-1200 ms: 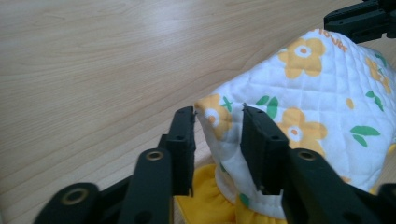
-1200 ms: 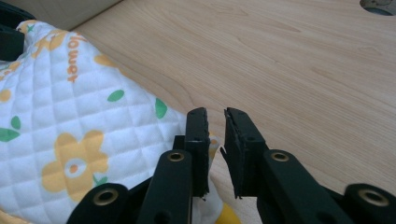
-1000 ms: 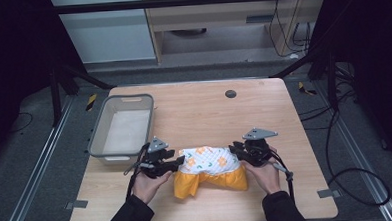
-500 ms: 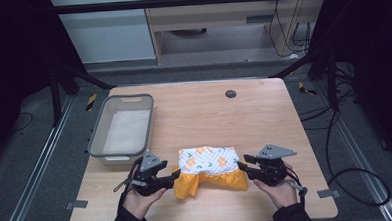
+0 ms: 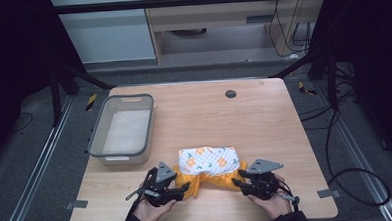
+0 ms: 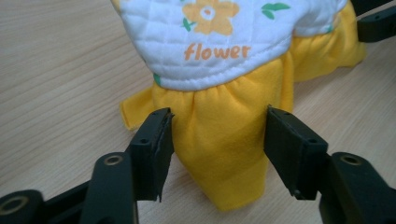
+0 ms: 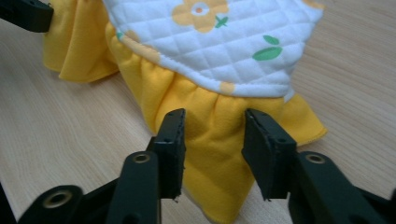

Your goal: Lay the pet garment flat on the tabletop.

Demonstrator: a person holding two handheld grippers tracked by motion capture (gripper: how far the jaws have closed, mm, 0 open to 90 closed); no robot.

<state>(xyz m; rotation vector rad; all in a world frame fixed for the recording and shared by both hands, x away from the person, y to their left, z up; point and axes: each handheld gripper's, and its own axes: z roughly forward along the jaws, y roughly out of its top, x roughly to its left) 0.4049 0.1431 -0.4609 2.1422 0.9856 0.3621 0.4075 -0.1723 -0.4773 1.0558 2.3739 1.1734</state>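
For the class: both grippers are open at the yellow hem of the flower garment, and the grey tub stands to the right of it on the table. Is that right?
One detail is wrong: the grey tub stands to the left of the garment, as the high view shows. The rest holds: the left gripper and the right gripper are both open at its yellow hem.

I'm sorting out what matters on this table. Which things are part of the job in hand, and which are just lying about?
In use:
- garment, white quilted top with yellow skirt
- left gripper, open, jaws astride a yellow corner
- right gripper, open, jaws astride the other yellow corner

Lying about:
- grey bin, far left of the table
- dark round spot near the table's far edge
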